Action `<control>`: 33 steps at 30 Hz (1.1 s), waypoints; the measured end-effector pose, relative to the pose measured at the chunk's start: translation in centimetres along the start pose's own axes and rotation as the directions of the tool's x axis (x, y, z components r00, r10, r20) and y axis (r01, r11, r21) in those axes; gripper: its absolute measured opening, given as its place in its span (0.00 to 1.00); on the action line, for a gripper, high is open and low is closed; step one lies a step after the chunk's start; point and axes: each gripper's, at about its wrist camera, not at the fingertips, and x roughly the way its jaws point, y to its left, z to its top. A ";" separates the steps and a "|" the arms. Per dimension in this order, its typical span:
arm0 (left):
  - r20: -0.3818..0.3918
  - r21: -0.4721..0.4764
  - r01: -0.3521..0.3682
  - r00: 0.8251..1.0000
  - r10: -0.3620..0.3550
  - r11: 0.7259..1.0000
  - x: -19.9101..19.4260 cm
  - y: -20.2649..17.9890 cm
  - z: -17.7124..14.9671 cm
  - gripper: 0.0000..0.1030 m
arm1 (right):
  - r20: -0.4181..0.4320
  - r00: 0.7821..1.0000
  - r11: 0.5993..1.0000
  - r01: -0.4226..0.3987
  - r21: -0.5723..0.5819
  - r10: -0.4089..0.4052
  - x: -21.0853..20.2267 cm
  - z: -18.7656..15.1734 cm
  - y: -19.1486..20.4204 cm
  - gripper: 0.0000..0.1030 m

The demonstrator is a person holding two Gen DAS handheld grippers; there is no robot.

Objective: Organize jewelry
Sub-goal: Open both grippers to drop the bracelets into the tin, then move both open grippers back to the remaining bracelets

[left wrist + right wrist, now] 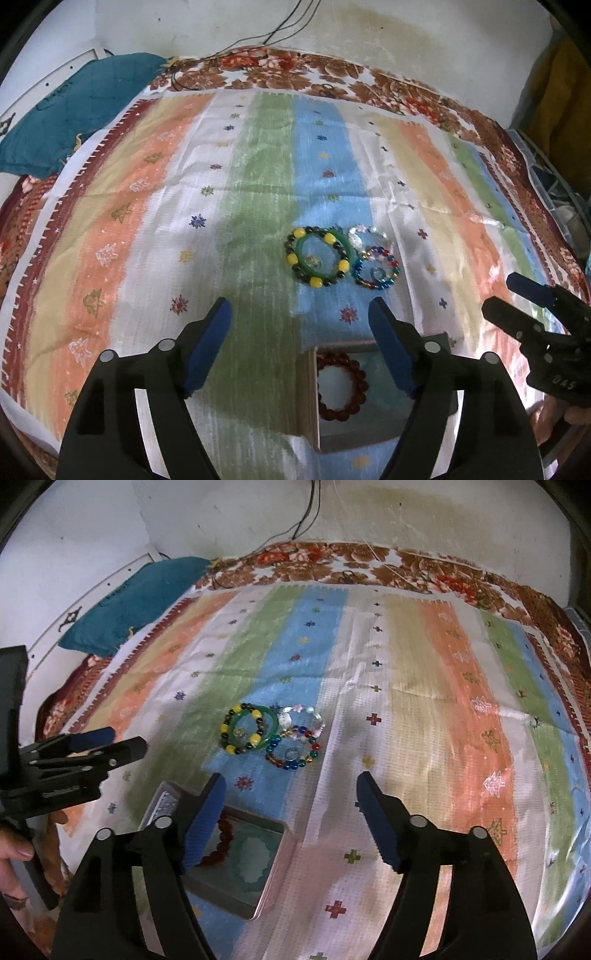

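A pile of bracelets lies on the striped cloth: a green bangle (pixel 309 242) (pixel 271 716) with a yellow-and-dark bead bracelet (pixel 315 282) (pixel 229 748), a clear crystal bracelet (pixel 356 238) (pixel 295 716), and a multicoloured bead bracelet (pixel 375 286) (pixel 291 764) with a small ring (pixel 377 274) (pixel 290 754) inside it. A shallow metal tin (pixel 314 406) (pixel 273 864) holds a dark red bead bracelet (pixel 341 386) (pixel 221 838). My left gripper (pixel 301 349) (pixel 107 743) is open above the tin. My right gripper (pixel 290 823) (pixel 498 299) is open and empty, short of the pile.
The striped cloth (pixel 258 184) (pixel 406 664) covers a floral bedspread (pixel 332 77) (pixel 406 565) against a white wall. A teal cushion (pixel 74 107) (pixel 140 598) lies at the back left. Black cables (pixel 280 29) (pixel 310 513) hang down the wall.
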 end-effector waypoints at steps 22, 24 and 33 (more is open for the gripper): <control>-0.068 -0.016 -0.014 0.998 0.013 1.000 4.6 1.2 2.2 0.74 | -0.059 0.998 1.000 0.015 0.007 -0.014 4.1 1.5 -1.0 0.80; -0.076 -0.016 -0.015 0.997 0.013 1.000 5.0 1.3 2.3 0.74 | -0.064 0.998 1.000 0.021 0.009 -0.021 4.5 1.6 -1.1 0.80; -0.069 0.010 -0.053 0.996 0.054 0.999 6.1 1.5 3.0 0.74 | -0.073 0.997 0.999 -0.003 0.035 0.006 5.5 2.3 -2.1 0.80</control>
